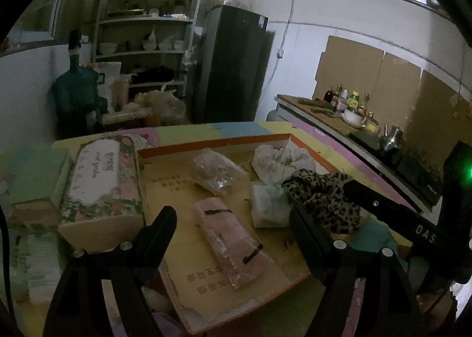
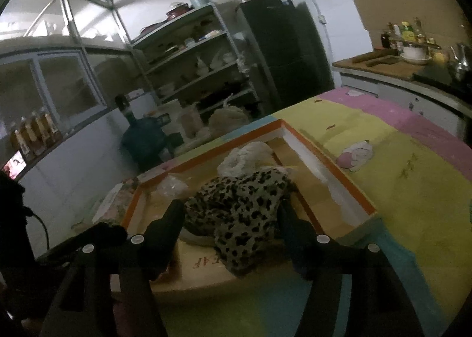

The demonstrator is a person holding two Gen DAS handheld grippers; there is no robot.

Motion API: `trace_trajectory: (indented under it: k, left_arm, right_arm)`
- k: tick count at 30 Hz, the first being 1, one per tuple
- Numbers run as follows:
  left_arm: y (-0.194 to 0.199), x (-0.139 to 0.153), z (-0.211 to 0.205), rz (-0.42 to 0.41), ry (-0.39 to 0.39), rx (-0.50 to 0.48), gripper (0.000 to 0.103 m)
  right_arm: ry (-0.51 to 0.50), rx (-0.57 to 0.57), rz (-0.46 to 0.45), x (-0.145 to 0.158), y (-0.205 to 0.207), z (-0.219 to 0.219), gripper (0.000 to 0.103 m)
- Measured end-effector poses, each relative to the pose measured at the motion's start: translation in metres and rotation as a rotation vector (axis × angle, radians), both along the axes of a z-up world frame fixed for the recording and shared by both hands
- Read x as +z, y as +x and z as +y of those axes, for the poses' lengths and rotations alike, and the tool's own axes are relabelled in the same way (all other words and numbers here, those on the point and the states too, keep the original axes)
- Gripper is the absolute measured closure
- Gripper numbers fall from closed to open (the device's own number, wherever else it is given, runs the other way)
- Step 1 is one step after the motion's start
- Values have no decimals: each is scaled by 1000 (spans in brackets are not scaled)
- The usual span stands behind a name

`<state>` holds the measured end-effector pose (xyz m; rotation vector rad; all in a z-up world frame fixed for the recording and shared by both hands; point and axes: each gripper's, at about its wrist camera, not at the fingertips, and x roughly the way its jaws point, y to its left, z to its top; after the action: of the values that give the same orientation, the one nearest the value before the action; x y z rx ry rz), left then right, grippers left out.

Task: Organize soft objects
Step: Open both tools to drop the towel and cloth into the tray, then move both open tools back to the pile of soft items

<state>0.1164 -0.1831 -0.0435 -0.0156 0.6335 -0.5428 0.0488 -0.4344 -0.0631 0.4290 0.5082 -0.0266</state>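
A shallow orange-rimmed cardboard box (image 1: 212,142) lies on the colourful mat. In it are a pink soft pack (image 1: 233,245), a clear plastic bag (image 1: 216,172), white crumpled cloth (image 1: 280,157) and a pale packet (image 1: 268,201). My left gripper (image 1: 233,219) is open and empty above the pink pack. My right gripper (image 2: 230,216) holds a leopard-print cloth (image 2: 239,204) between its fingers, over the box's near right part (image 2: 309,142). The cloth also shows in the left wrist view (image 1: 324,192), with the right gripper's finger (image 1: 383,207) against it.
A floral box (image 1: 100,180) and green packs (image 1: 32,172) lie left of the cardboard box. A small pink-white soft item (image 2: 357,154) lies on the yellow mat to the right. A counter with bottles (image 1: 345,101), a fridge (image 1: 236,65) and shelves (image 1: 144,39) stand behind.
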Motion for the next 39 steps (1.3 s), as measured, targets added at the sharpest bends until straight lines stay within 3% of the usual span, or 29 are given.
trace_trajectory:
  k: [13, 39]
  left_arm:
    - [-20, 15, 26, -47, -24, 25, 25]
    - [-58, 35, 110, -109, -38, 163, 25]
  right_arm:
    - [-44, -15, -22, 19, -19, 16, 36]
    - [-156, 117, -70, 57, -35, 117, 36]
